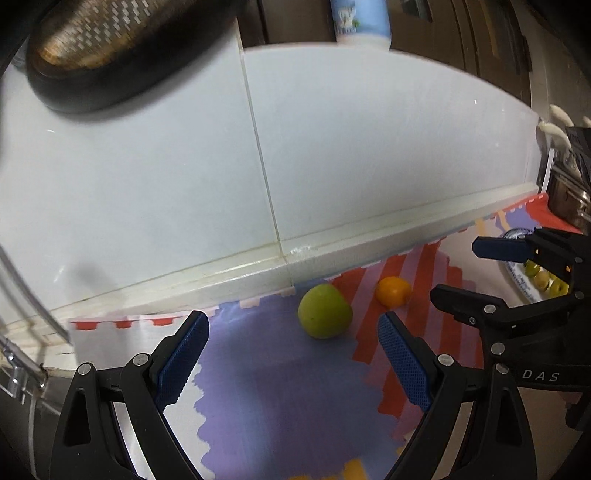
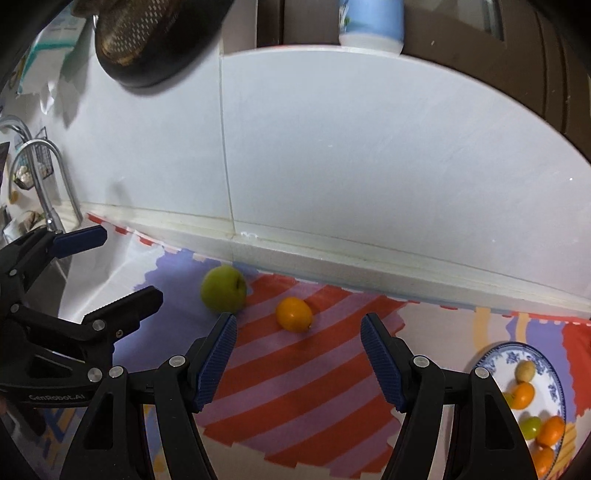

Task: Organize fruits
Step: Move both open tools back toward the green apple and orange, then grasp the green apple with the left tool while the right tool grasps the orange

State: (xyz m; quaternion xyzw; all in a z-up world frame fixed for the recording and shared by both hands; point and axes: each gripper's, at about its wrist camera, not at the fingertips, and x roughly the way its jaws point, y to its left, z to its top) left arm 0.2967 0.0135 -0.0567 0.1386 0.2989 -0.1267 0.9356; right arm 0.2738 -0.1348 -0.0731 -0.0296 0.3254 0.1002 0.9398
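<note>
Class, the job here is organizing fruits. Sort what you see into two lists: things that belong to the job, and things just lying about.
Belongs to the job:
green apple
loose orange fruit
blue-patterned plate holding small fruits
left gripper, open
right gripper, open

Just lying about:
tap
blue-and-white container
dark perforated pan
patterned mat
</note>
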